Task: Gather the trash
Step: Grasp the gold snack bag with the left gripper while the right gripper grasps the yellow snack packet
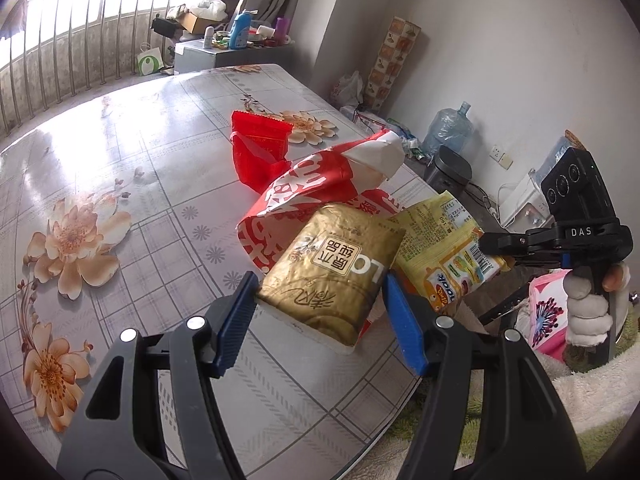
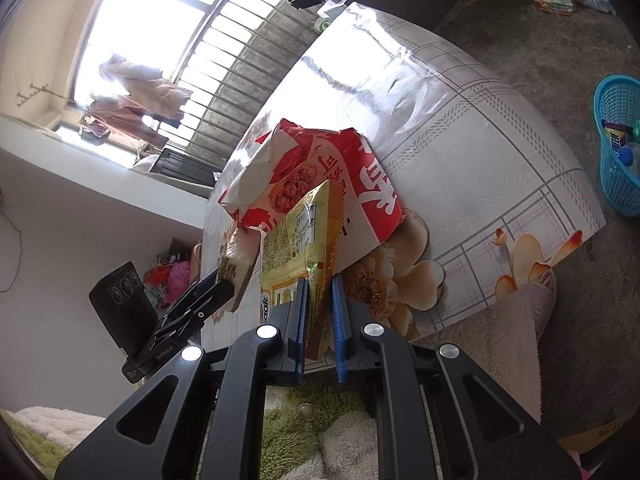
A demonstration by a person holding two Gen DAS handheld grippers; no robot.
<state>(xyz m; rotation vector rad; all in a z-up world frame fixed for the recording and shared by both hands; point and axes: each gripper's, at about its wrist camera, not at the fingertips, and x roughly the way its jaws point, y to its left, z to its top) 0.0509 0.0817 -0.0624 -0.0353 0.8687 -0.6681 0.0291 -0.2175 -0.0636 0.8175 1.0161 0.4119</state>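
- Two grips were in place: left gripper (image 1: pixel 318 312) clamped on the gold pack (image 1: pixel 332 276), right gripper (image 2: pixel 320 328) nipped on the yellow wrapper (image 2: pixel 298 248)
- Left pads (image 1: pixel 236 316) stood well spread but pressed on both sides of the gold pack; it filled the gap, its near end between the fingers, its far end lying over the red-and-white bag (image 1: pixel 316 184)
- Right pads (image 2: pixel 340 328) were nearly together, with only the thin lower edge of the yellow wrapper between them; the wrapper stood on edge against the red-and-white bag, near the corner of the table (image 2: pixel 460 152)
- Judged handling, gold pack: soft, padded block, light, glossy film; it likely squashes before it slips. Hold across the short width, as taken
- Judged handling, yellow wrapper: empty-looking, crinkly, almost weightless, floppy; a pinch at one edge lets the rest hang and swing. Film is slick, so a bite on the sealed seam looked safest
- Red-and-white bag: large, torn open, crumpled, stiff only at its folds; best taken at a folded ridge or the open lip
- Small red packet (image 1: pixel 260 144) lay flat farther back on the table, apart from the pile; thin, hard to get under, so an edge pinch is needed
- Blue basket (image 2: pixel 618 148) stood on the floor beyond the table edge, already holding scraps; probable drop point
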